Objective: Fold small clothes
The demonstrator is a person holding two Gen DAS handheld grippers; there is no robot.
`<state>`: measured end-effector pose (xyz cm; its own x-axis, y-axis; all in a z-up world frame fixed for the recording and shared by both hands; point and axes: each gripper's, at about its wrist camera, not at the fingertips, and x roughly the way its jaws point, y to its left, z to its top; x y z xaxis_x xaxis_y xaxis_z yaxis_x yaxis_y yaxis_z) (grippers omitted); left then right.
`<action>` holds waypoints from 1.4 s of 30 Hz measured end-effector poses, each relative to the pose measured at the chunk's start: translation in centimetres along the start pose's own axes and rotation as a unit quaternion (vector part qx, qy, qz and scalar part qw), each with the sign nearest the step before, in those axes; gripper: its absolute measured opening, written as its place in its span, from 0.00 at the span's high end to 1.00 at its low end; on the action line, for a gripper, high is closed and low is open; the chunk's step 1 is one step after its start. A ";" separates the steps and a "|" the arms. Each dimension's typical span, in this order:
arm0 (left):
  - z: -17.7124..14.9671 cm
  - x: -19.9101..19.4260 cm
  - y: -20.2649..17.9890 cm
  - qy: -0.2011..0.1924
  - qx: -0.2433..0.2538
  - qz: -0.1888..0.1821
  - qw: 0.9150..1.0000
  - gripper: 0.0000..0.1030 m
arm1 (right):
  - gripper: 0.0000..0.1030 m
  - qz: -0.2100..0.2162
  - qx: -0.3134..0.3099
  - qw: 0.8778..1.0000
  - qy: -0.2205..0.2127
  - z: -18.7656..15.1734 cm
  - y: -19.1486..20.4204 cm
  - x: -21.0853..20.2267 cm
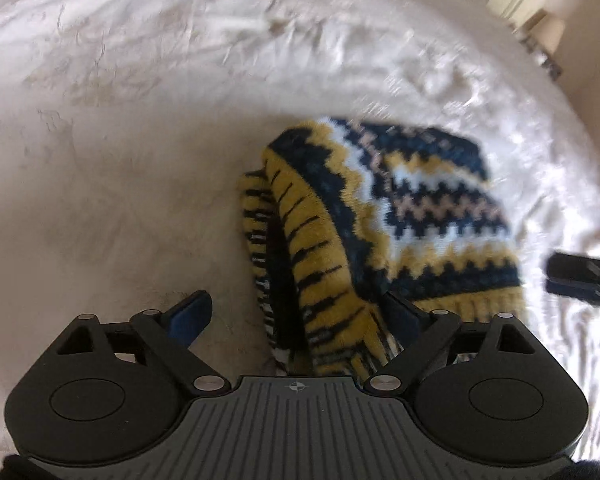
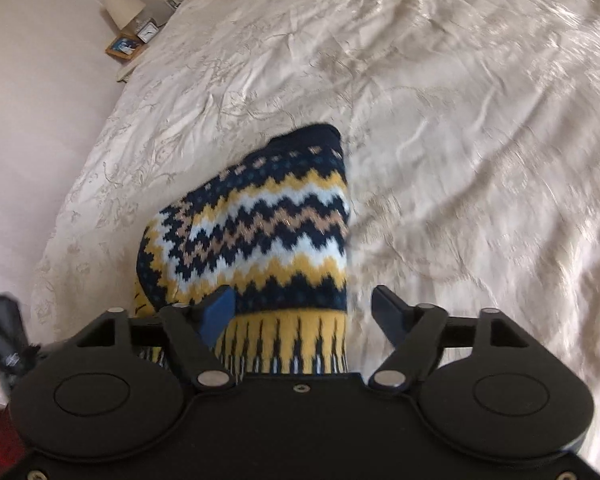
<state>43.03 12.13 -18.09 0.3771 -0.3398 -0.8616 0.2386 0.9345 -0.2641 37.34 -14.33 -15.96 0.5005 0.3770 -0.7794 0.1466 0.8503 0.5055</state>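
Note:
A small knitted garment (image 1: 404, 216) in navy, yellow, white and tan zigzags lies bunched on the white bedspread (image 1: 119, 160). Its yellow ribbed hem is nearest me. My left gripper (image 1: 300, 312) is open, with the hem between its fingers; the right finger is under or against the fabric. In the right wrist view the garment (image 2: 259, 232) lies between the fingers of my right gripper (image 2: 304, 308), which is open over the hem. The right gripper's tips (image 1: 584, 280) show at the right edge of the left wrist view.
The bedspread (image 2: 460, 120) is wrinkled and spreads wide on all sides. A bedside table with a lamp (image 2: 123, 8), a small clock and a framed picture stands at the bed's far left corner, by a pale wall.

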 end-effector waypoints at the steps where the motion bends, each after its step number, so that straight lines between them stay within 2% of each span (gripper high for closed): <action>1: -0.3 -0.8 0.0 -0.010 0.001 -0.007 1.000 0.11 | 0.17 0.006 -0.001 1.000 0.000 0.4 -0.1 0.3; 3: -1.1 -2.0 0.2 -0.015 -0.004 -0.020 1.000 0.10 | 0.11 0.016 -0.004 1.000 0.001 1.2 -0.3 1.0; 9: -3.1 -2.5 -0.4 0.013 -0.016 -0.040 0.999 0.09 | 0.01 0.038 -0.023 0.999 0.014 3.3 -0.4 3.6; 15: -3.5 0.9 -1.3 0.052 -0.010 -0.064 0.997 0.09 | 0.01 0.049 -0.031 0.997 0.047 4.0 -0.9 6.9; 17: -3.2 2.0 -1.4 0.058 -0.018 -0.069 0.996 0.06 | 0.00 0.057 -0.028 0.996 0.058 4.1 -1.1 7.8; 18: -3.0 2.5 -1.3 0.061 -0.022 -0.074 0.995 0.01 | 0.00 0.063 -0.025 0.996 0.065 4.2 -1.3 8.3; 24: -1.7 4.4 -1.6 0.063 -0.005 -0.095 0.993 0.01 | 0.00 0.099 -0.018 0.992 0.077 4.4 -1.5 10.9; 28: -1.5 4.2 -0.7 0.059 -0.036 -0.114 0.991 0.02 | 0.00 0.110 -0.001 0.990 0.083 4.9 -1.5 11.4; 29: -1.5 4.0 -0.5 0.058 -0.043 -0.115 0.991 0.04 | 0.02 0.111 0.005 0.990 0.086 5.0 -1.5 11.4; 30: -1.5 3.8 -0.3 0.056 -0.044 -0.120 0.990 0.20 | 0.23 0.113 0.006 0.990 0.086 5.0 -1.3 11.0; 31: -1.5 3.5 -0.2 0.053 -0.040 -0.129 0.989 0.35 | 0.36 0.107 -0.001 0.991 0.080 5.0 -1.0 10.5; 32: -1.5 3.0 -0.2 0.046 -0.034 -0.131 0.990 0.40 | 0.48 0.093 -0.011 0.993 0.076 5.0 -0.7 10.1; 33: -1.5 2.5 -0.2 0.039 -0.028 -0.132 0.990 0.47 | 0.52 0.081 -0.022 0.994 0.074 5.0 -0.3 9.4; 35: -1.7 1.4 -0.4 0.028 -0.024 -0.143 0.989 0.51 | 0.55 0.081 -0.023 0.994 0.064 4.9 0.3 7.7; 42: -3.0 -4.2 -3.4 -0.009 0.008 -0.181 0.983 0.52 | 0.57 0.089 -0.032 0.995 0.022 2.6 3.7 0.1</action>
<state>37.89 10.71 -14.85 0.2801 -0.6522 -0.7044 0.3737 0.7500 -0.5458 40.11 -12.09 -13.17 0.4763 0.5377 -0.6958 0.0045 0.7898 0.6134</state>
